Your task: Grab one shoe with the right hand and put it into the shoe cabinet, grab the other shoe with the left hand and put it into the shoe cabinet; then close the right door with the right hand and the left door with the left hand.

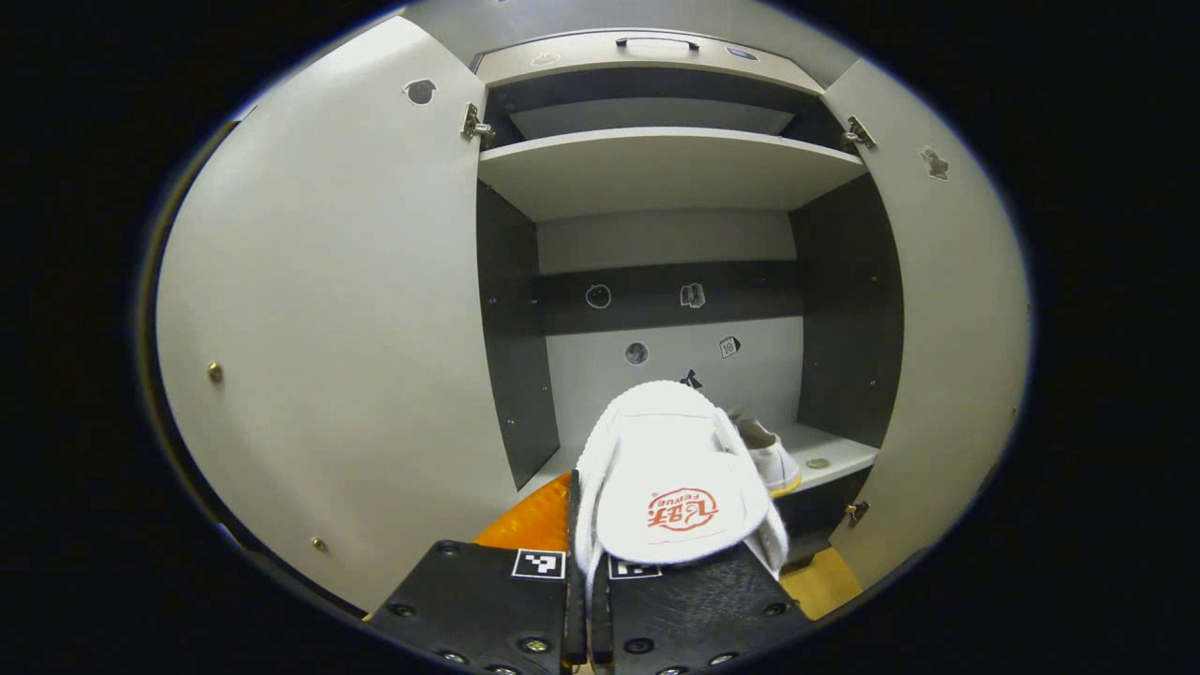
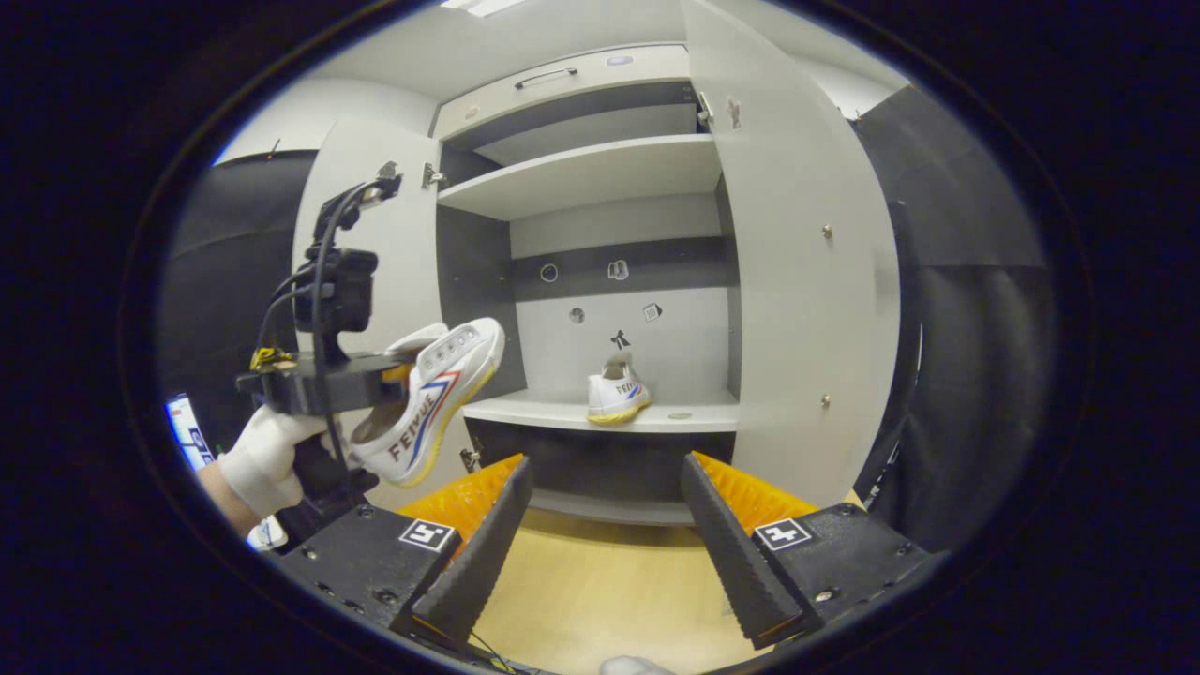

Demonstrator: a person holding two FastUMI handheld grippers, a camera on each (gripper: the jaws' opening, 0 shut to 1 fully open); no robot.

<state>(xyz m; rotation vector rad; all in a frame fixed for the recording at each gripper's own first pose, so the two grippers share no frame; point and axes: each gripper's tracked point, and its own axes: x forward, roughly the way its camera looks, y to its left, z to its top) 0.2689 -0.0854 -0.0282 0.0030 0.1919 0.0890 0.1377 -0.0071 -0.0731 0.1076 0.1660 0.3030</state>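
My left gripper (image 1: pixel 581 534) is shut on the side wall of a white canvas shoe (image 1: pixel 670 487) and holds it up in front of the open shoe cabinet. In the right gripper view that same shoe (image 2: pixel 431 403) hangs tilted, toe up, from the left gripper (image 2: pixel 394 375), which a gloved hand (image 2: pixel 267 459) holds left of the cabinet. The other white shoe (image 2: pixel 616 394) stands on the lower shelf (image 2: pixel 675 417), heel toward me; it also shows behind the held shoe (image 1: pixel 771 457). My right gripper (image 2: pixel 605 469) is open with nothing between its fingers, low before the cabinet.
Both cabinet doors stand wide open: the left door (image 1: pixel 347 309) and the right door (image 1: pixel 947 328). An upper shelf (image 1: pixel 656 164) is bare, with a drawer with a handle (image 1: pixel 656 42) above it. Light wooden floor (image 2: pixel 600 581) lies in front of the cabinet.
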